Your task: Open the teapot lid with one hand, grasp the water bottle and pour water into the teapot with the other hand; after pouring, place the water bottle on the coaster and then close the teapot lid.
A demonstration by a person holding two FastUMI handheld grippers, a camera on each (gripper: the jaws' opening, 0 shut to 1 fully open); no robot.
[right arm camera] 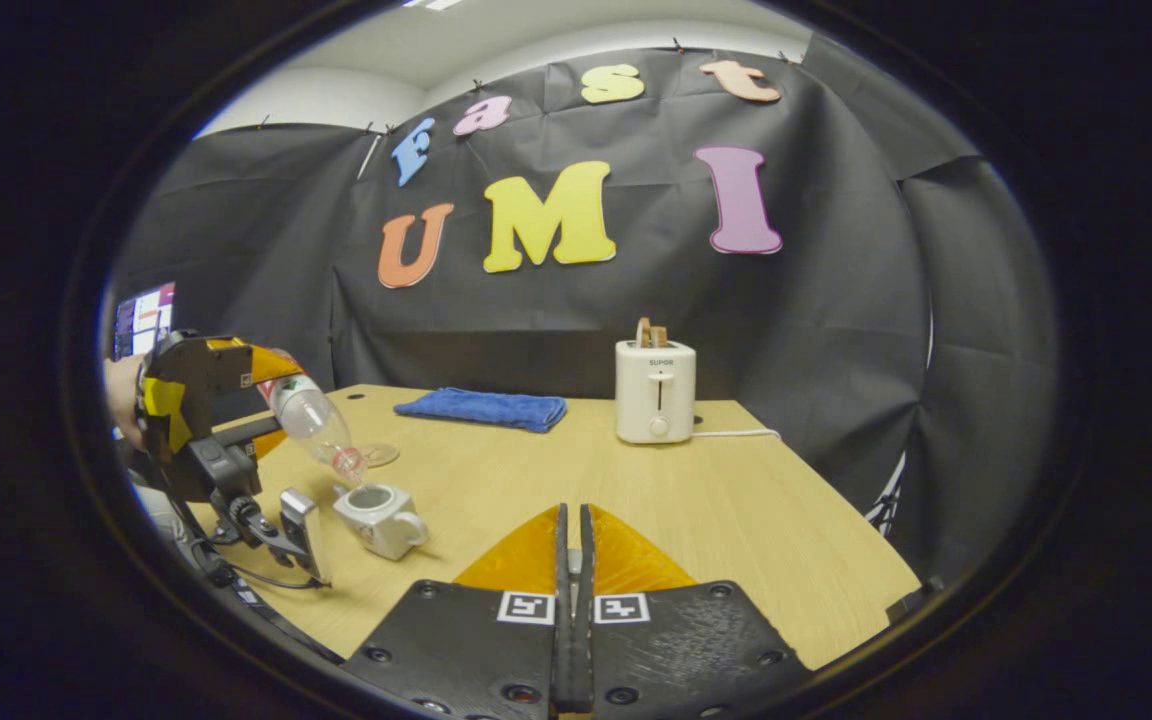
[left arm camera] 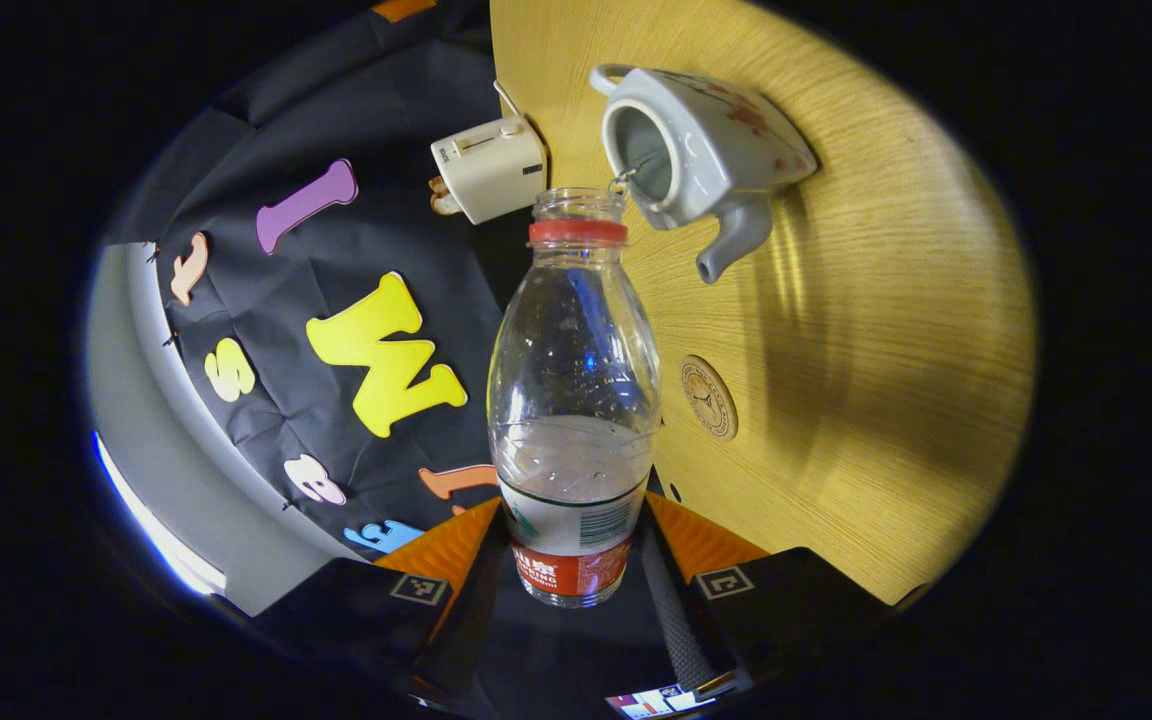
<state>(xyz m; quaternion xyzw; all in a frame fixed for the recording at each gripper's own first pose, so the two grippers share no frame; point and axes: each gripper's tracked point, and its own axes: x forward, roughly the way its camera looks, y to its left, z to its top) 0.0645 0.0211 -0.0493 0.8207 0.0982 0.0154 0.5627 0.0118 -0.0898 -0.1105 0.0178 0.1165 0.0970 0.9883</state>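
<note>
In the left gripper view, the left tongs (left arm camera: 576, 560) are clamped on the base of the water bottle (left arm camera: 574, 400), one finger pressing each side of its label. The bottle is clear ribbed plastic with a red neck ring, uncapped and tipped forward, with water pooled in its lower part. Its open mouth sits just at the rim of the teapot (left arm camera: 701, 150), a glossy pale ceramic pot with a stubby spout, a loop handle and faint reddish decoration. The pot's opening is uncovered. Between bottle and pot, on the bare worktop (left arm camera: 886, 380), lies the coaster (left arm camera: 708, 397), a small round disc with a dark ring pattern, well apart from the pot. The worktop is light wood grain, with broad open room on the spout side of the pot. Its edge runs close behind the teapot, where a cream box-shaped toaster (left arm camera: 489, 167) stands.

In the right gripper view, the right tongs (right arm camera: 573, 560) are together, nothing between them, hovering over open worktop. To their left the teapot (right arm camera: 379, 518) stands near the worktop's front edge, the tilted bottle (right arm camera: 311, 420) above it, held by the left tongs (right arm camera: 226, 400) and a hand (right arm camera: 121, 395). Farther back lie a folded blue towel (right arm camera: 483, 408) of soft cloth and the toaster (right arm camera: 655, 390), with slices in its slots, by the far edge.
</note>
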